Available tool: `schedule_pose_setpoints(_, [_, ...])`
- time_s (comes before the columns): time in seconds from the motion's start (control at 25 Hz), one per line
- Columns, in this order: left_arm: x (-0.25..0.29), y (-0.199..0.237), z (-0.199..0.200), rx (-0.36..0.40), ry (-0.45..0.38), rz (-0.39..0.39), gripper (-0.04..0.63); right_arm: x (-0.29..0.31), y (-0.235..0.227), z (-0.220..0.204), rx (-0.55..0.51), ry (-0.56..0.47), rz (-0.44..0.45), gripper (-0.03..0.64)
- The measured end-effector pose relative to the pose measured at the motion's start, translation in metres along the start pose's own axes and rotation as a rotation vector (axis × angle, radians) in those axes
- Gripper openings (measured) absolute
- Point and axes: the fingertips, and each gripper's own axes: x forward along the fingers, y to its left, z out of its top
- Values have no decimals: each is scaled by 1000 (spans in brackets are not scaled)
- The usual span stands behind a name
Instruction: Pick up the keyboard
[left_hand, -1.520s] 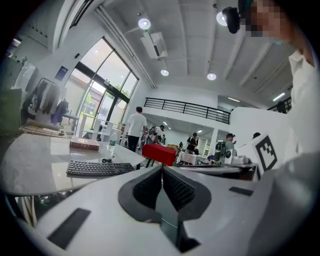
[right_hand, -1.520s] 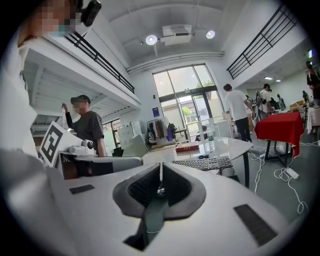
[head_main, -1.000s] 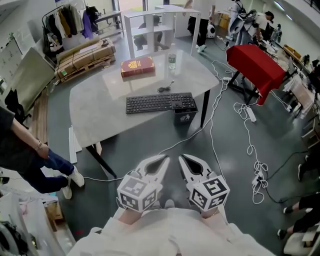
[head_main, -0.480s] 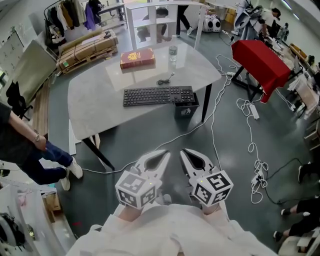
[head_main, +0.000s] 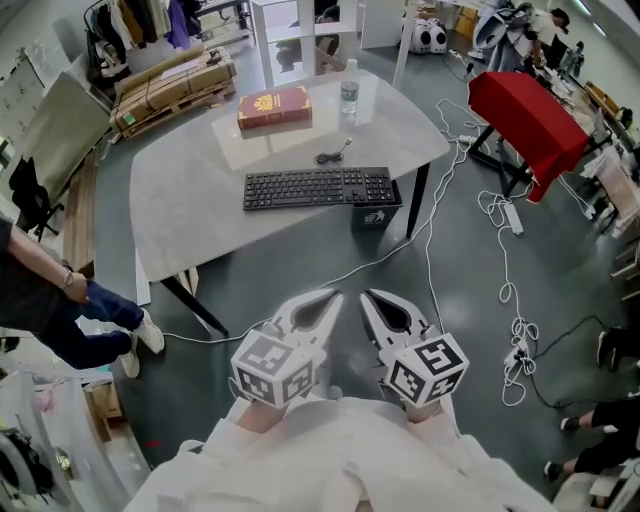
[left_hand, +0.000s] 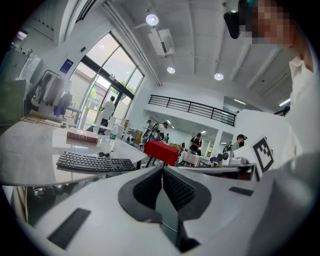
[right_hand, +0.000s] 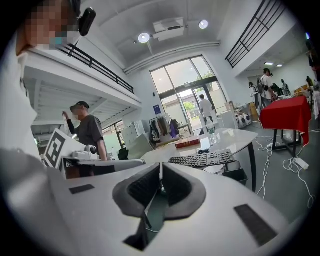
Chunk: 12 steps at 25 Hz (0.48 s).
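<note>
- The pale tabletop fills the upper left and middle of my head view, with grey floor all round it.
- A red cloth drapes over a stand at the upper right, well apart from the tabletop.
- The black keyboard lies flat in the upper middle, along the tabletop's near edge. Nothing is touching it. It also appears at the left of my left gripper view and right of centre in my right gripper view.
- My left gripper sits in the lower middle, over the floor and well short of the keyboard. Its jaws are pressed together with nothing between them.
- My right gripper is just beside it, with its jaws likewise closed and empty.
- A red book lies above the keyboard, farther back on the tabletop.
- A black bin stands on the floor below the keyboard's right end.
- A clear bottle stands upright just right of the book.
- A small coiled cable lies between the book and the keyboard.
</note>
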Motion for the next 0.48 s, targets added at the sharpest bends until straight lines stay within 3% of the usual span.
schedule_pose_setpoints(0.48, [82, 106, 69, -1, 10, -40, 20, 121, -63, 59, 19, -13, -32, 38])
